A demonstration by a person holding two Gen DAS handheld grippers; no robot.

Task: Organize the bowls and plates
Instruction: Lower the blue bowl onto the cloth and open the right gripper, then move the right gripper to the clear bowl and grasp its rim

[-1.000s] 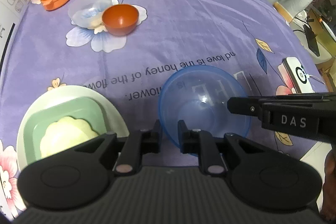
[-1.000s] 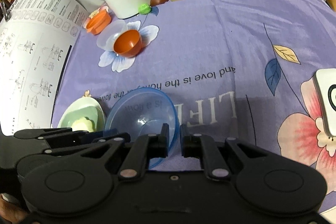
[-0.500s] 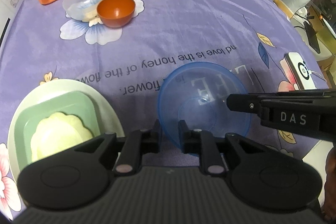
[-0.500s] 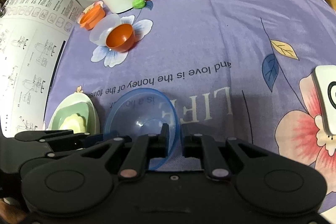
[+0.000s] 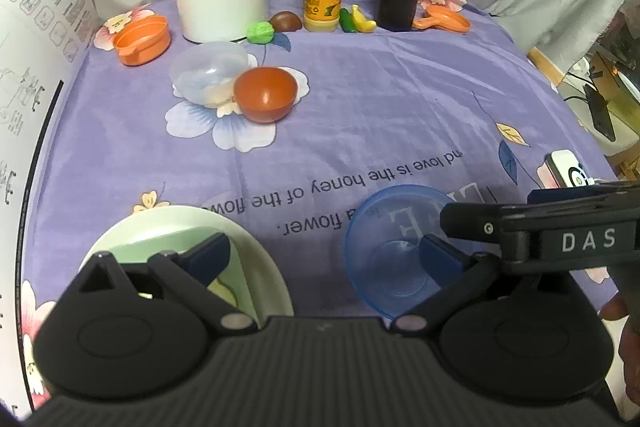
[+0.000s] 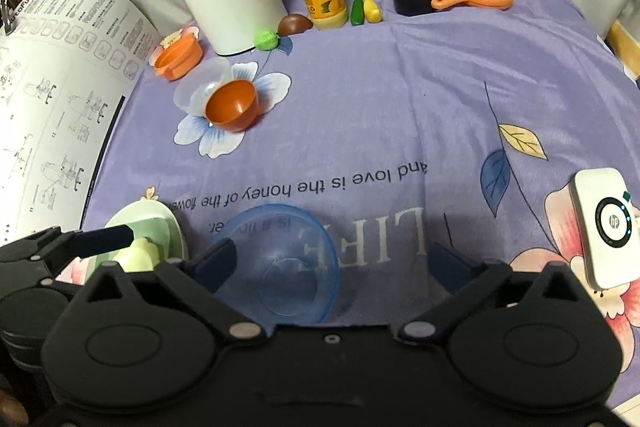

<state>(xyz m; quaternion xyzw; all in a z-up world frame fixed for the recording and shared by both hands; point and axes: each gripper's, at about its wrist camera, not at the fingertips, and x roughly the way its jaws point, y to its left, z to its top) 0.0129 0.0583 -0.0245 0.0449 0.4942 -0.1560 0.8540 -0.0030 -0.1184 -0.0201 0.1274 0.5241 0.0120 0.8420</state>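
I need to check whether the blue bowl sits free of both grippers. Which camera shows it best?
The right wrist view: the blue bowl shows nearly whole there, only its near rim hidden, and the right gripper stands open around it. In the left wrist view the blue bowl is partly covered by gripper fingers.

Both wrist views look steeply down, close over the blue bowl [image 5: 394, 259] they share.

I see a clear blue bowl [image 6: 282, 267] upright on the purple cloth nearest me. Just left of it, a white plate [image 5: 256, 247] carries a green square dish [image 5: 236, 263] with a pale yellow piece [image 6: 138, 255] inside. Farther off, an orange bowl [image 5: 266, 93] touches a clear bowl [image 5: 208, 69].
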